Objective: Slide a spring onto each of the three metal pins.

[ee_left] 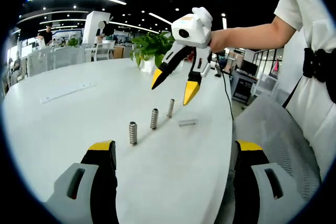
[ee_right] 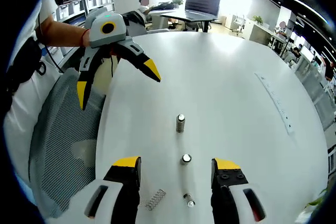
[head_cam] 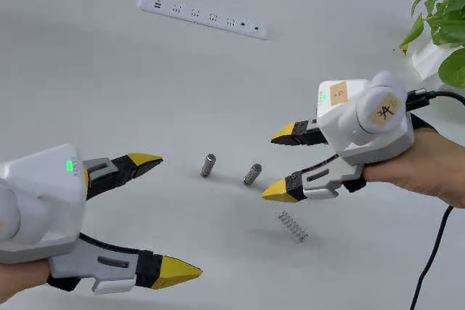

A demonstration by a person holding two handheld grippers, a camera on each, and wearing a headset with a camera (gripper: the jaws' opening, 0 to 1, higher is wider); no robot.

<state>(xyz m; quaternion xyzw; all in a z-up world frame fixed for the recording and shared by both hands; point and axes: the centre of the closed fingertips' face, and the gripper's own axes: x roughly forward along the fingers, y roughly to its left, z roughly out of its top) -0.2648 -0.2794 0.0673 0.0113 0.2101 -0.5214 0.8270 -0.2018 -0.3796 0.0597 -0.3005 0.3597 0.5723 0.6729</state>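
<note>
Two upright metal pins, each wearing a grey spring, stand mid-table: one [head_cam: 208, 165] and another [head_cam: 252, 173]. A loose spring [head_cam: 293, 226] lies flat nearer the table's front. The left gripper view lines up three pins: two sprung [ee_left: 133, 132] [ee_left: 154, 118] and a bare pin [ee_left: 170, 107], with the loose spring [ee_left: 187, 123] beside it. My right gripper [head_cam: 270, 165] hovers open just right of the pins, holding nothing. In its own view the bare pin [ee_right: 189, 199] sits between its jaws and the loose spring [ee_right: 155, 199] lies by one jaw. My left gripper [head_cam: 178, 215] is open and empty at the left.
A white power strip [head_cam: 203, 14] lies at the back of the white table [head_cam: 87, 85]. A potted plant [head_cam: 443, 12] stands at the far right corner. A black cable [head_cam: 432, 252] trails from the right gripper. A mesh chair [ee_left: 283, 145] sits by the table edge.
</note>
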